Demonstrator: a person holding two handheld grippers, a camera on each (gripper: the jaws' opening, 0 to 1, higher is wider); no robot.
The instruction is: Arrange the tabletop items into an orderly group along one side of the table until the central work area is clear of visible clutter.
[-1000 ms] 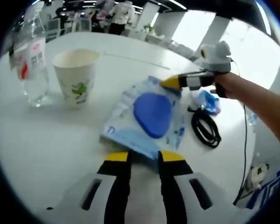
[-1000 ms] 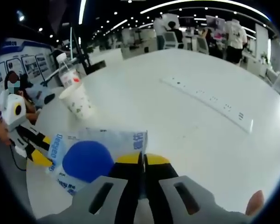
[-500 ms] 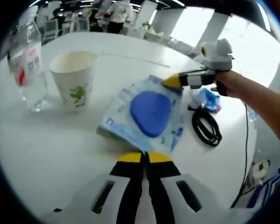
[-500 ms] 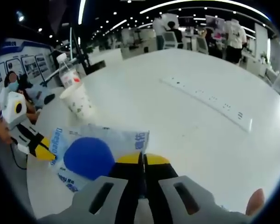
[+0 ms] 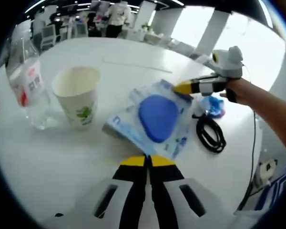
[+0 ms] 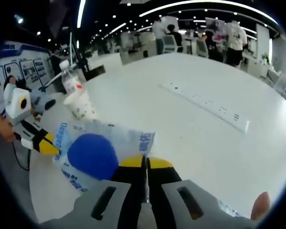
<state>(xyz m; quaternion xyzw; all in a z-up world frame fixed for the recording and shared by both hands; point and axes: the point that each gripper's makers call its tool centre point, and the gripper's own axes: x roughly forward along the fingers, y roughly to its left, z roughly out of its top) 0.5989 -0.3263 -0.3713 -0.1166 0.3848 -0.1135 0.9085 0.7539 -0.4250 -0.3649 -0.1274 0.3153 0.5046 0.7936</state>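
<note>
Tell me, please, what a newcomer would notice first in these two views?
Most striking is the blue-and-white packet with its big blue oval, held at opposite edges by the left claw and the right claw. Beside it, toward the table's edge, a paper cup stands next to a clear plastic bottle. On the packet's other side lies a coiled black cable.

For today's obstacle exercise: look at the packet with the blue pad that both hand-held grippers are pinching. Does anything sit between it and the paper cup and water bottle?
Nothing visible does. In the left gripper view, bare white table lies between the packet and the paper cup, with the water bottle just beyond the cup. The black cable lies on the packet's other side.
</note>
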